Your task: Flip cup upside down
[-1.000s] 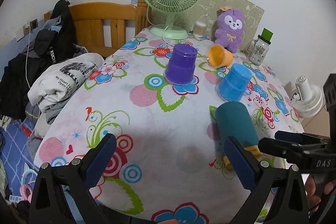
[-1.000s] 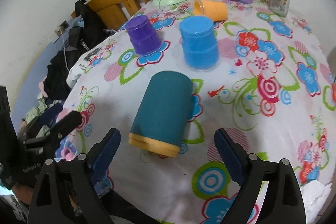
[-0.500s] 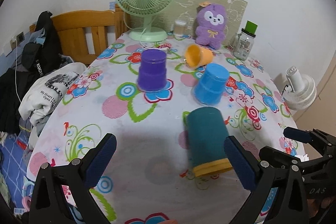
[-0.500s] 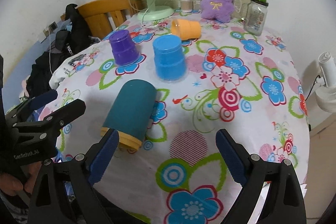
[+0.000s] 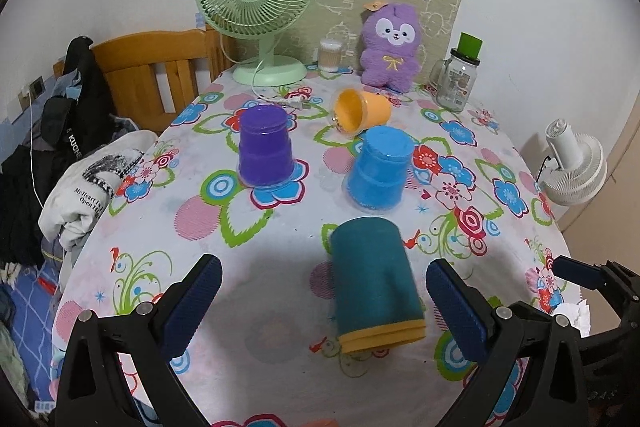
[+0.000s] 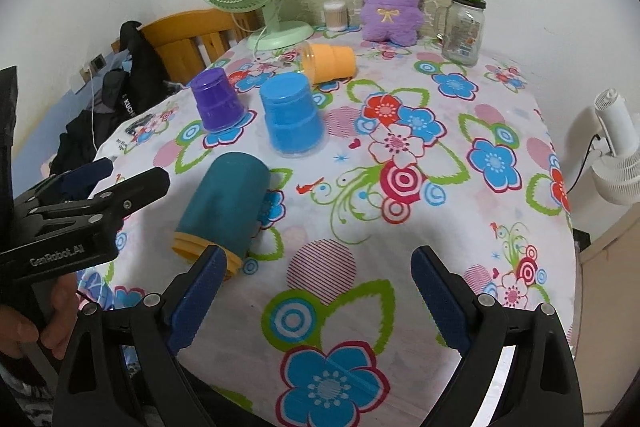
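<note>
A teal cup with a yellow rim (image 5: 374, 283) lies on its side on the flowered tablecloth, rim towards me; it also shows in the right wrist view (image 6: 224, 207). My left gripper (image 5: 320, 303) is open and empty, its fingers either side of the cup's rim end without touching. My right gripper (image 6: 316, 291) is open and empty, right of the cup. A purple cup (image 5: 264, 151) and a blue cup (image 5: 378, 167) stand upside down. An orange cup (image 5: 360, 111) lies on its side behind them.
A green fan (image 5: 256, 7), a purple plush toy (image 5: 392, 47), a glass jar with green lid (image 5: 458, 79) and a small container (image 5: 330, 55) line the table's back edge. A wooden chair with clothes (image 5: 80, 131) stands left. A white fan (image 5: 572, 167) stands right.
Both grippers have pulled back and risen, so more of the table shows. The left gripper has shifted so the teal cup sits between its fingers. The cups have not moved.
</note>
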The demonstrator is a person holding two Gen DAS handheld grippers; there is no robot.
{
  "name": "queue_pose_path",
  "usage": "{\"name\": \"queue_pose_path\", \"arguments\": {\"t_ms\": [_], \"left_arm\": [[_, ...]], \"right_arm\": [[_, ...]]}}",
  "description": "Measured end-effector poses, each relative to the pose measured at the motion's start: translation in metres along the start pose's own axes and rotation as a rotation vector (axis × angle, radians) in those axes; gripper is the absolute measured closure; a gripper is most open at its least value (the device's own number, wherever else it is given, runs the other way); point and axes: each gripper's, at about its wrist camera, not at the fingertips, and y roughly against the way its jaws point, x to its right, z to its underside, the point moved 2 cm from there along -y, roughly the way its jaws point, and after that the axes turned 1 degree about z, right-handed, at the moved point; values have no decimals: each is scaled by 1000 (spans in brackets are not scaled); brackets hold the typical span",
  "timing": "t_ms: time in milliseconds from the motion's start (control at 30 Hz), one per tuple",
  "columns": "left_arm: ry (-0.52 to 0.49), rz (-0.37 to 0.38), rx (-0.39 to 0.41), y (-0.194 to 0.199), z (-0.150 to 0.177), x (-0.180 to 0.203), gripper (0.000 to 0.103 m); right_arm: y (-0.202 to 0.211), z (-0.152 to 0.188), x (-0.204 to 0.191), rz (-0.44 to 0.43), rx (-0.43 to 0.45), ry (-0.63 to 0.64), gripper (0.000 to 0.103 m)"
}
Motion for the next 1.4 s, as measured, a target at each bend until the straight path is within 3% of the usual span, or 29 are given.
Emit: {"name": "queue_pose_path", "arguments": {"t_ms": [300, 633, 1067, 1233, 1400], "left_arm": [[7, 4, -71, -21, -6, 10, 0], [-6, -45, -91, -34, -14, 13, 0], [-29, -53, -222, -70, -19, 17, 0], [-89, -74, -276, -83, -19, 23, 0], [-102, -43, -319, -94, -20, 25, 0]], "right_arm": [[0, 6, 15, -3, 1, -17, 8], [-9, 10, 23, -16, -16, -38, 8], [-19, 13, 33, -13, -41, -72, 8], [-23, 15, 35, -12, -47, -90, 8], [-26, 15, 35, -5, -58, -91, 8]]}}
